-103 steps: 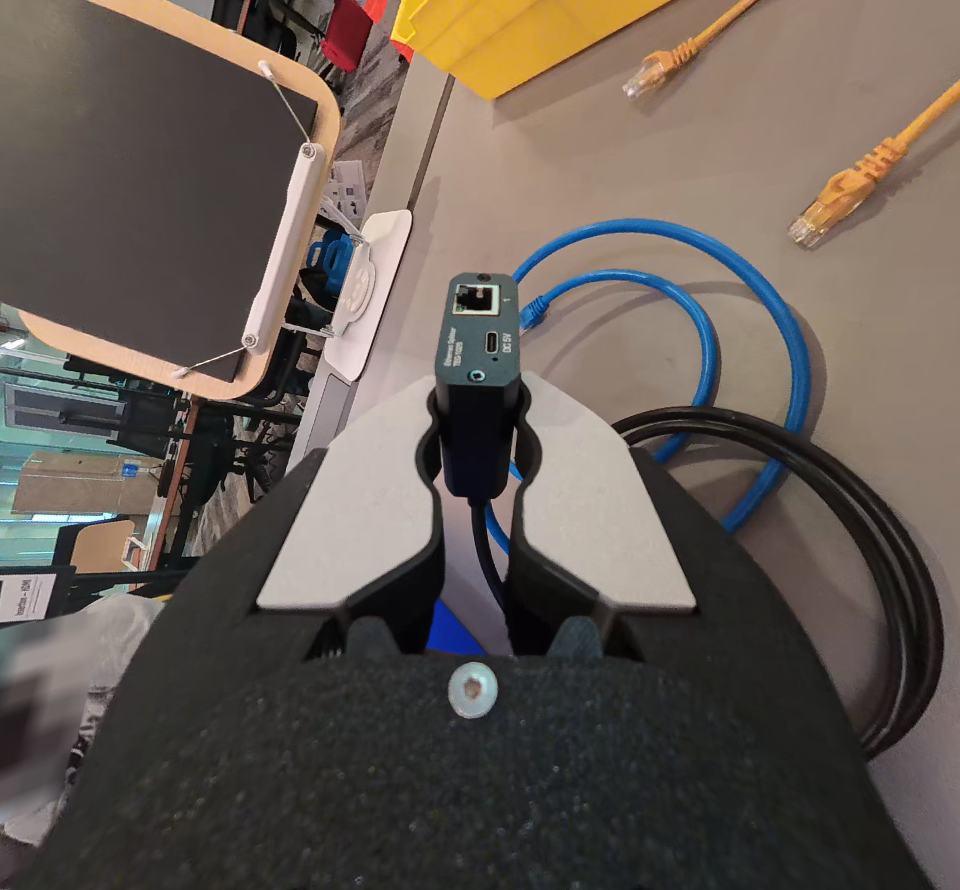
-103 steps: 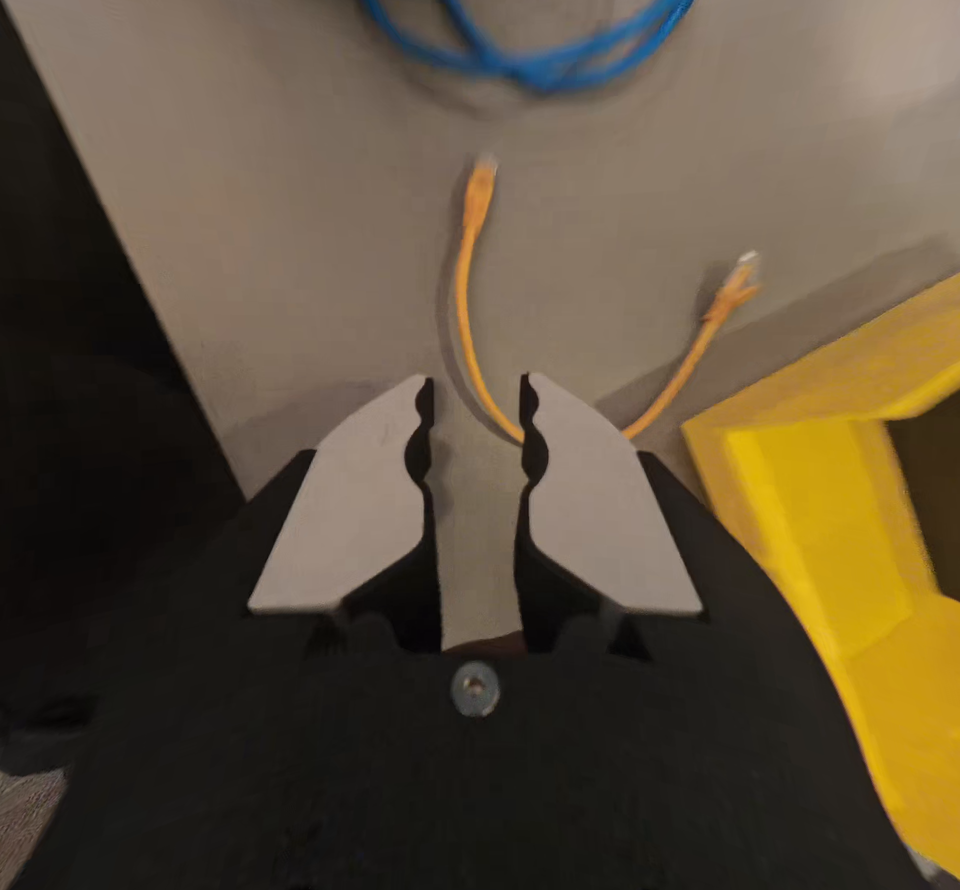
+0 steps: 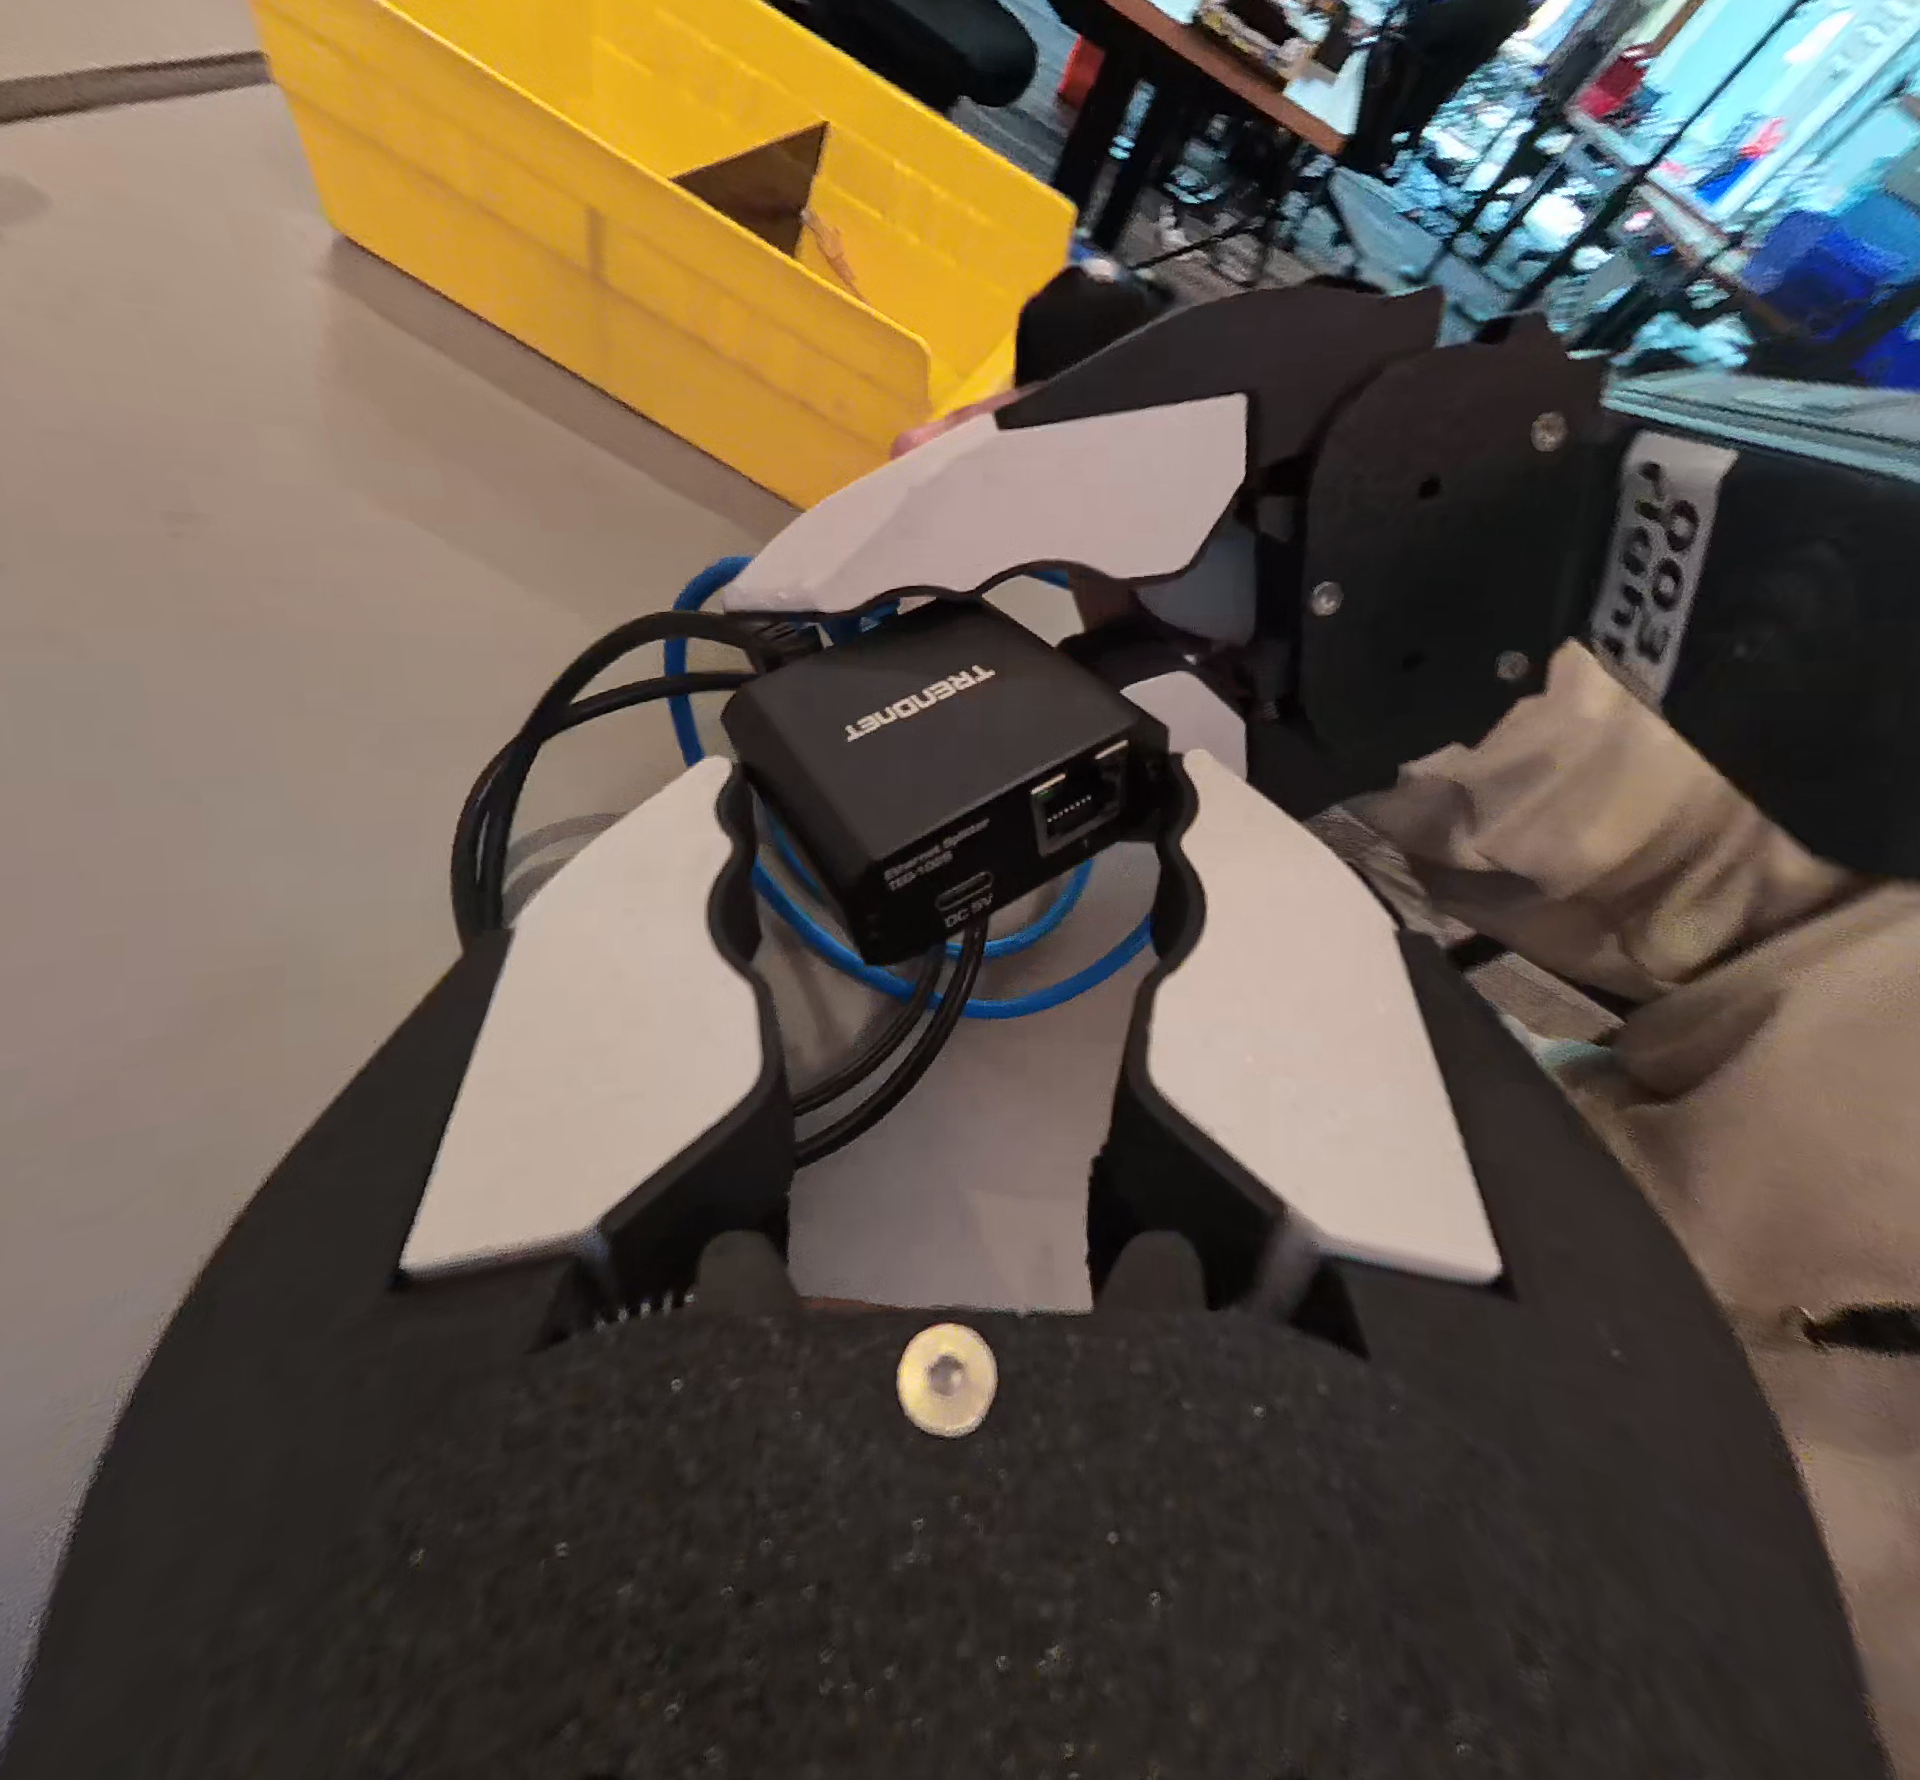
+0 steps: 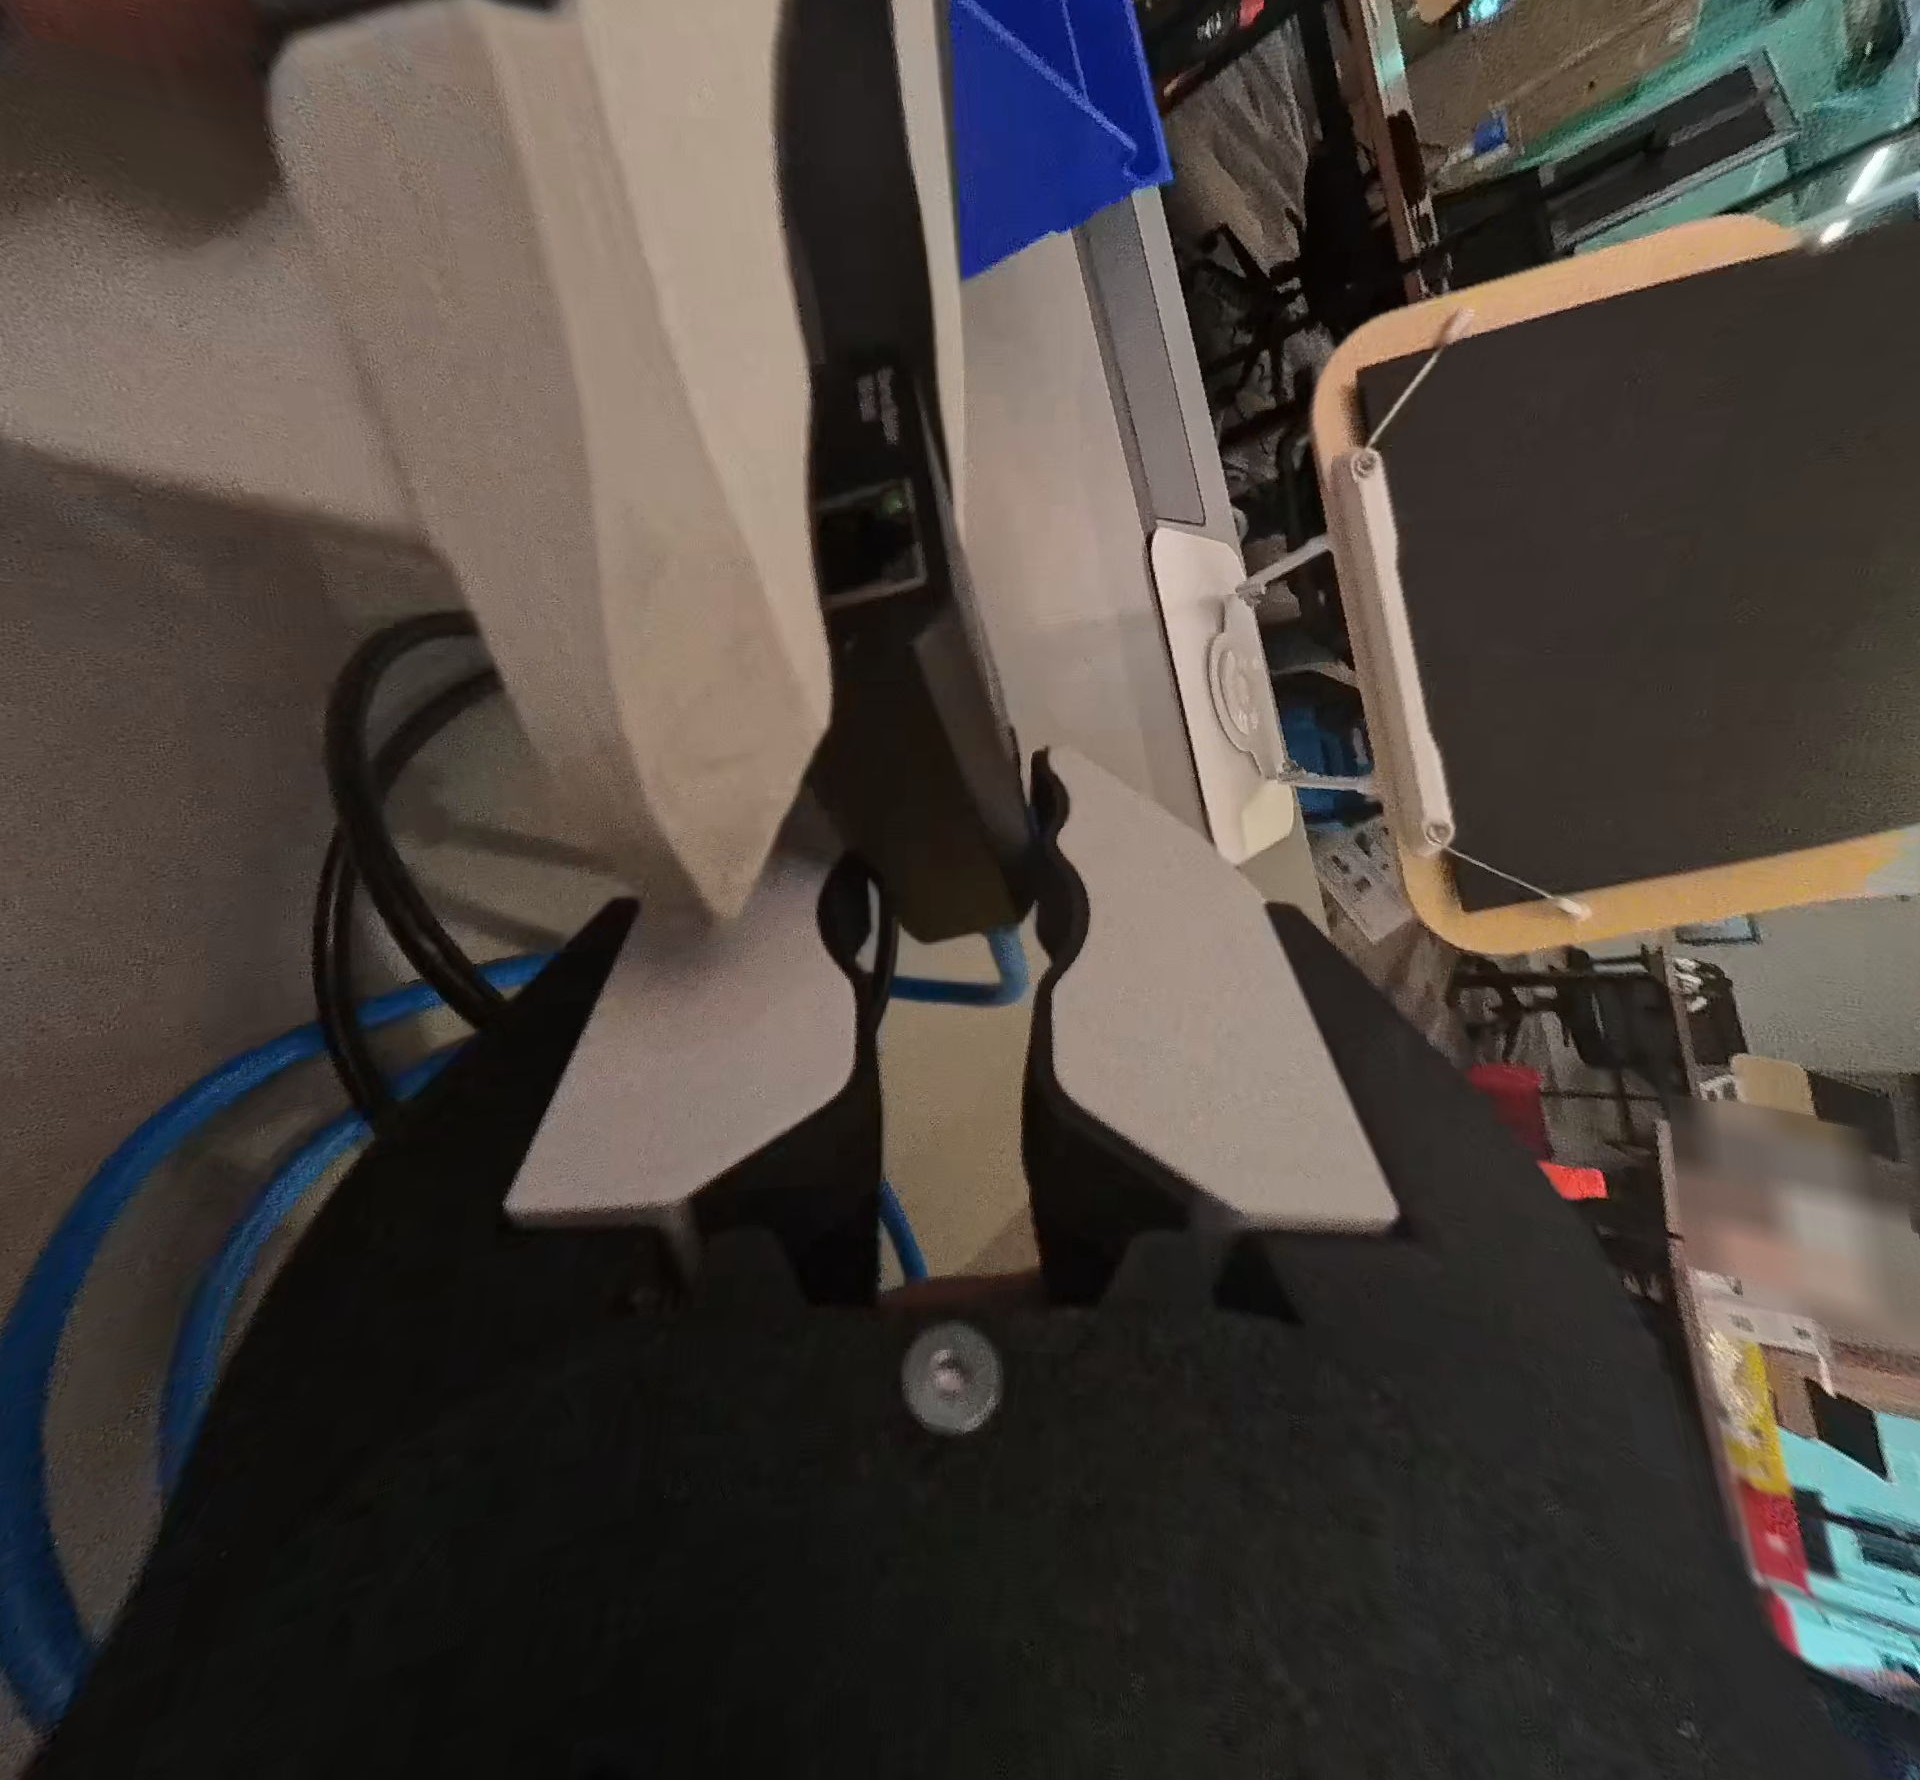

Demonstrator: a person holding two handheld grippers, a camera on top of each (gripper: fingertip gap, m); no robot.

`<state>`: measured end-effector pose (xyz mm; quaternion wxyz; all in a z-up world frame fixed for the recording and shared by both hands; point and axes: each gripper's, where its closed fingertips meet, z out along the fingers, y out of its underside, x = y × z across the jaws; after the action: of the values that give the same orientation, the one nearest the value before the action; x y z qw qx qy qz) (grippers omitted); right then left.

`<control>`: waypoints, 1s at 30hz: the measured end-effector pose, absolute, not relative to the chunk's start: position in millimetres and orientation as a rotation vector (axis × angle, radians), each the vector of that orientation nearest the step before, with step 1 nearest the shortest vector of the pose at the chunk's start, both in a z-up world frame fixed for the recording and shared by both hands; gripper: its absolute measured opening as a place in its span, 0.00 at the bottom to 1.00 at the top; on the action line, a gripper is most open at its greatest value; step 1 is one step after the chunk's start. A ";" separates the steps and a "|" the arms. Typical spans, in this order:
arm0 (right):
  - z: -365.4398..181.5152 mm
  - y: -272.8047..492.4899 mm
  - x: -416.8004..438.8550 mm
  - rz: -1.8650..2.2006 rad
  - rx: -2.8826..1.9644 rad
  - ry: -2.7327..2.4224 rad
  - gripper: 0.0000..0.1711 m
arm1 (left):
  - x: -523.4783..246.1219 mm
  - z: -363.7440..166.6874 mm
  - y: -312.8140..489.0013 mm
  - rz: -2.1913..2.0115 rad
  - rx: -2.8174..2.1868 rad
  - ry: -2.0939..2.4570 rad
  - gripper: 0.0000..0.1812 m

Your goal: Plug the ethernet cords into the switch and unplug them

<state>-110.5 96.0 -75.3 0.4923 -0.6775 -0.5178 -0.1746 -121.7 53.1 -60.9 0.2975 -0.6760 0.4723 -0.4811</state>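
Observation:
The black switch (image 3: 935, 774) has one ethernet port and a small power port facing my left gripper (image 3: 956, 774). That gripper is open, with its fingers wide on either side of the switch's near end and not touching it. My right gripper (image 3: 1081, 629) reaches in from the right and is shut on the switch's far end. In the right wrist view the switch (image 4: 935, 795) sits edge-on between the right gripper's (image 4: 945, 826) fingers. A blue ethernet cord (image 3: 997, 1003) loops on the table under the switch. No cord is in the facing port.
A black power cable (image 3: 499, 795) coils at the left of the switch. A yellow bin (image 3: 582, 203) stands behind on the grey table (image 3: 260, 691). A blue bin (image 4: 1039, 68) and a black board (image 4: 1662, 567) lie by the table edge. A person's beige clothing (image 3: 1558, 899) is at the right.
The left gripper held the switch before and has opened. The right gripper, open over the orange cords before, has moved to the switch and closed on it.

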 end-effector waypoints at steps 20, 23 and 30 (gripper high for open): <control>-112.4 59.5 -108.1 0.587 -1.870 -1.078 0.18 | -142.8 -51.3 61.7 -1.925 -1.585 0.970 0.00; -116.3 75.0 -94.6 0.543 -1.942 -0.972 0.17 | -142.5 -74.5 71.7 -1.631 -1.720 1.091 0.11; -124.4 70.8 -91.0 0.562 -2.273 -0.867 0.17 | -142.7 -82.3 90.9 -0.419 -1.499 1.499 0.27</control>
<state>-91.0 70.8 -124.4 0.3170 -0.8634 -0.3293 0.2134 -142.7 90.9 -82.3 0.4708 -0.6121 0.6118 -0.1712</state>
